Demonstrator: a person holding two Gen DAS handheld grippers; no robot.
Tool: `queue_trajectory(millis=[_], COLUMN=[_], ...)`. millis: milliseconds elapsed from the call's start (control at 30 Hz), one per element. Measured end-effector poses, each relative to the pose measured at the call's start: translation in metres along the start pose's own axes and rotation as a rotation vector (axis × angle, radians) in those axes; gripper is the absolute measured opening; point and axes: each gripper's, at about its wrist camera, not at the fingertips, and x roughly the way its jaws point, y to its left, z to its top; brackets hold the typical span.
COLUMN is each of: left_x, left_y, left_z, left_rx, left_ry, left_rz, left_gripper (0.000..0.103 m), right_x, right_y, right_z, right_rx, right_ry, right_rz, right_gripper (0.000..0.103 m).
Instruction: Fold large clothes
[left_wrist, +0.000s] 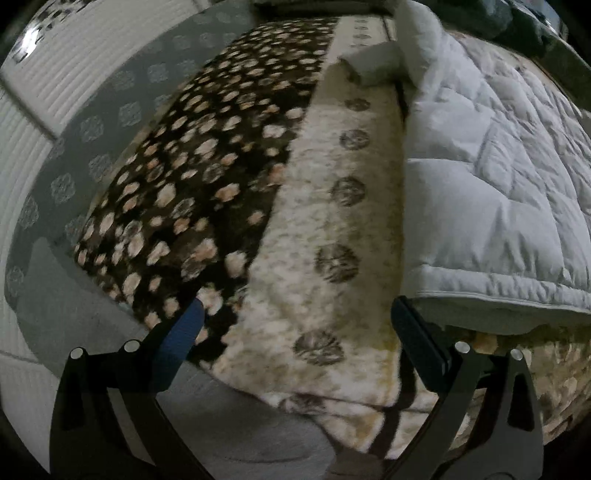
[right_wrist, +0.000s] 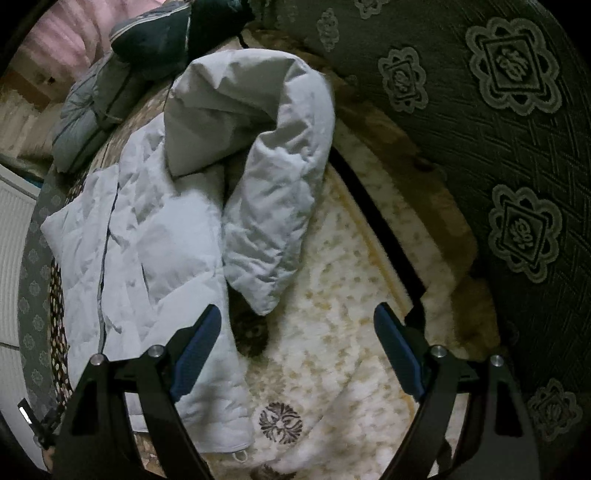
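A pale grey quilted down jacket (right_wrist: 155, 236) lies spread on a patterned blanket (right_wrist: 332, 295); its sleeve (right_wrist: 273, 192) curves over from the top and hangs down beside the body. The same jacket (left_wrist: 495, 184) fills the right side of the left wrist view, its hem near the blanket's front edge. My right gripper (right_wrist: 297, 325) hovers open above the blanket just below the sleeve's cuff, nothing between its fingers. My left gripper (left_wrist: 295, 317) is open over the cream band of the blanket (left_wrist: 332, 221), left of the jacket's hem.
The blanket has a dark brown flower-spotted part (left_wrist: 192, 184) on the left. A grey-green medallion carpet (right_wrist: 517, 147) surrounds it. A dark garment (right_wrist: 159, 33) and another grey padded one (right_wrist: 88, 107) lie beyond the jacket. White ribbed panels (left_wrist: 74, 74) border the carpet.
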Motion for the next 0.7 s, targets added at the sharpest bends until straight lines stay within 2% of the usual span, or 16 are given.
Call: queue_trajectory(millis=[133,267,367,500,567,700], left_x=[-0.002,-0.008,-0.02,-0.033,-0.038,-0.046], left_y=[0.014,0.007,-0.019,-0.065,-0.089,-0.135], left_z=[0.003,0.023,0.04,0.061,0.07,0.084], left_rx=[-0.091,-0.153,-0.121,-0.04,0.005,0.067], left_ry=[-0.021,-0.08,-0.149,-0.225,-0.254,-0.271], left_rz=[0.006,-0.004,-0.002,-0.022,-0.036,-0.056], left_gripper=[0.1,0.1,0.1,0.1,0.1,0.1], right_x=[0.0,0.006,0.011,0.02,0.026,0.045], right_y=[0.003,-0.007,-0.018,-0.019,-0.008,0.011], right_z=[-0.002,-0.001,0.004,0.01,0.016,0.022], right_rx=[-0.013,-0.008,0.022,0.079,0.059,0.003], right_ry=[-0.006,0.004,0.001,-0.007,-0.006,0.03], right_rz=[-0.019,-0.052,-0.045,0.059,0.087,0.079], right_gripper=[0.088,0.088,0.088,0.088,0.088,0.088])
